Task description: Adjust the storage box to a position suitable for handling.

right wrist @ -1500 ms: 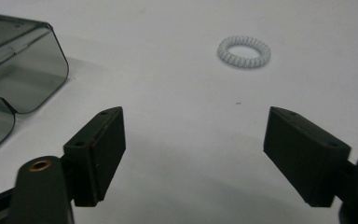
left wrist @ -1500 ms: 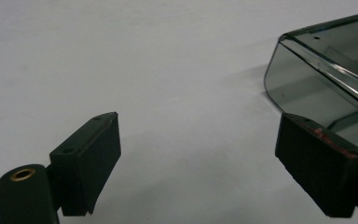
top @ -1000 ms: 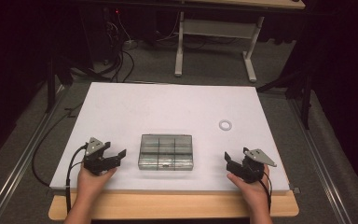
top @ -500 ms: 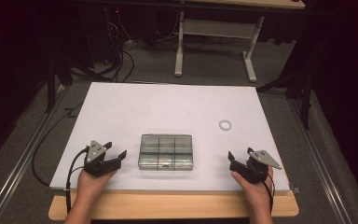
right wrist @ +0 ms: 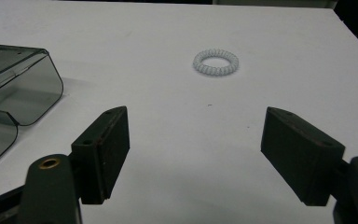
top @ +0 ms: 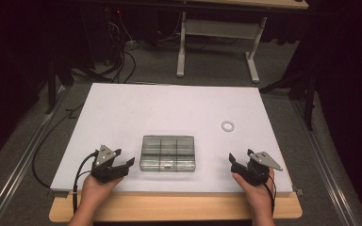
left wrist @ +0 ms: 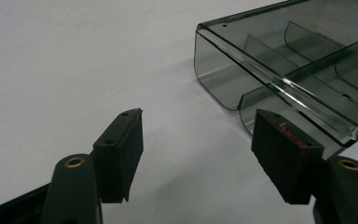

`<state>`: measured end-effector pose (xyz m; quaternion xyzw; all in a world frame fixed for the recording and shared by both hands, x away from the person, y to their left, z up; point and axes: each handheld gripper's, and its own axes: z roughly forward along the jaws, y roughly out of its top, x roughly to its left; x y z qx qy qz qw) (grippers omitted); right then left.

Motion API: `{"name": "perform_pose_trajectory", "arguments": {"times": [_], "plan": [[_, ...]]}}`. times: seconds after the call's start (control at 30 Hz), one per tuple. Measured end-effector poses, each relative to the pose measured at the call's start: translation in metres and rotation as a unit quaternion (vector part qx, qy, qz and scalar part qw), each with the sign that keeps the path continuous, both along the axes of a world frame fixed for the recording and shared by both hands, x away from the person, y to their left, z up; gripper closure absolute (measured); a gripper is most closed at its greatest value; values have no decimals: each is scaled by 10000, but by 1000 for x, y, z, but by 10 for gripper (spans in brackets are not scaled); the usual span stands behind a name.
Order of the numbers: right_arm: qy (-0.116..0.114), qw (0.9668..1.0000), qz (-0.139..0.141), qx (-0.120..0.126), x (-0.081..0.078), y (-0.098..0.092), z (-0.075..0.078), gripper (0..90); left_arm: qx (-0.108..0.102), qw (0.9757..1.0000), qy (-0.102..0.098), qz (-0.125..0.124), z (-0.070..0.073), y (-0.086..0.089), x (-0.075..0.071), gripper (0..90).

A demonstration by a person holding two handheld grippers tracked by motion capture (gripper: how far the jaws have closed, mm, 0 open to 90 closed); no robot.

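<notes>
A clear smoky plastic box with a shut lid and inner dividers lies near the front middle of the white table. My left gripper sits just left of the box, open. Its jaws have just been closing a little, with nothing between them. In the left gripper view, the box's rounded corner lies just beyond the right pad of the left gripper. My right gripper rests right of the box, open and empty. A white spiral hair ring lies beyond the right gripper, apart from it.
A bare wooden strip runs along the table's front edge. Cables and a desk frame stand on the dark floor behind the table. The box's corner is at the left of the right gripper view.
My left gripper has shifted slightly right, toward the box. The right gripper, the box and the ring have stayed put.
</notes>
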<state>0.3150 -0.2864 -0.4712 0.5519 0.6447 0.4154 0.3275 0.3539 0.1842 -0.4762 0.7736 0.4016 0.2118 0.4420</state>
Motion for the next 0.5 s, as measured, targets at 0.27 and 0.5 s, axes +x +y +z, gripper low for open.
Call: {"name": "perform_pose_trajectory", "arguments": {"times": [0.27,0.5], "plan": [[50,9999,124,-5,0,4,-1,264,-150,9999,6,-42,1,-3,-6,409],[89,9999,127,59,0,3,0,276,117,9988,458,130,-3,-15,9,790]]}}
